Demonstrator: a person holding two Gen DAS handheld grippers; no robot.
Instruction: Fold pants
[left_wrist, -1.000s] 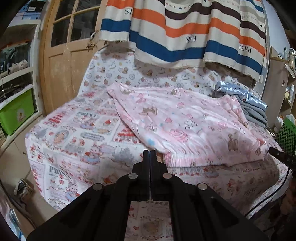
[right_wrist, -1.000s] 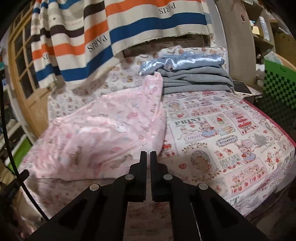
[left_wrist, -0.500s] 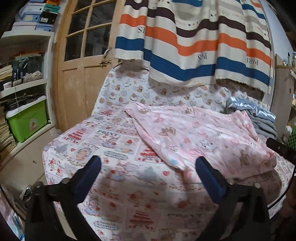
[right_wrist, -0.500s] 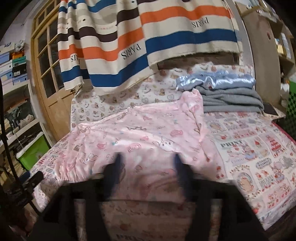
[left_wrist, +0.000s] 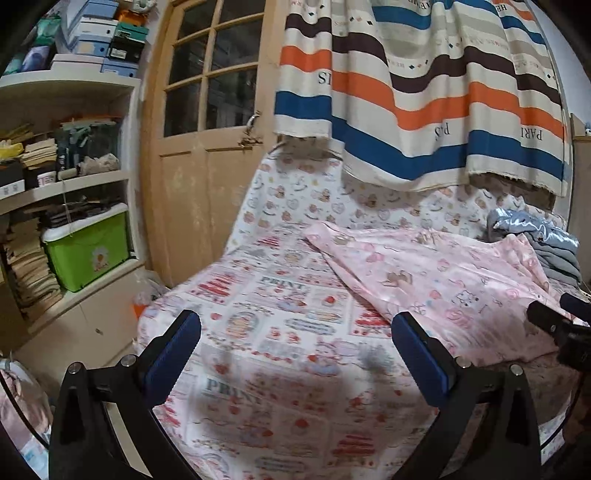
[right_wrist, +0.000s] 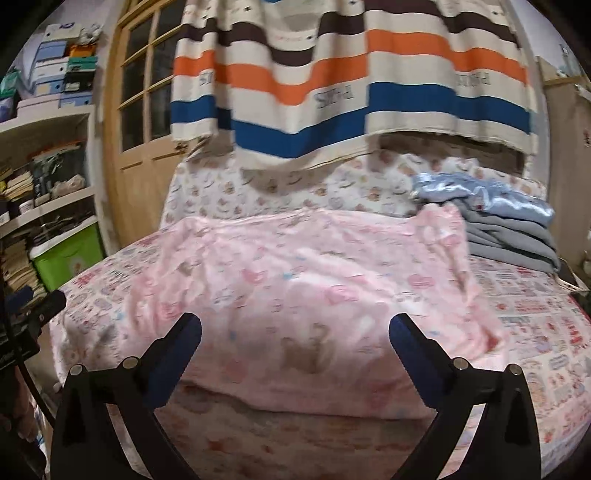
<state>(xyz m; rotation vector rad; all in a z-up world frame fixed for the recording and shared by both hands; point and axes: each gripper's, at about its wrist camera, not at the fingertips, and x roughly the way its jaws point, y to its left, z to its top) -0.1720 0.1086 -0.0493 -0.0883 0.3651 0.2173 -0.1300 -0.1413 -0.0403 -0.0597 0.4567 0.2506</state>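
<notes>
The pink printed pants (left_wrist: 436, 280) lie spread flat on the bed, to the right in the left wrist view and filling the middle of the right wrist view (right_wrist: 295, 288). My left gripper (left_wrist: 295, 336) is wide open and empty, held above the bed's front left part, left of the pants. My right gripper (right_wrist: 295, 339) is wide open and empty, held just in front of the pants' near edge. The right gripper's tip (left_wrist: 554, 325) shows at the right edge of the left wrist view.
The bed has a cartoon-print sheet (left_wrist: 280, 325). A pile of grey and shiny blue clothes (right_wrist: 498, 218) lies at the back right. A striped cloth (left_wrist: 424, 92) hangs behind. A wooden door (left_wrist: 207, 147) and shelves with a green bin (left_wrist: 88, 254) stand to the left.
Both grippers were shut a second ago and have opened wide. Both have pulled back and risen, so the bed looks farther away.
</notes>
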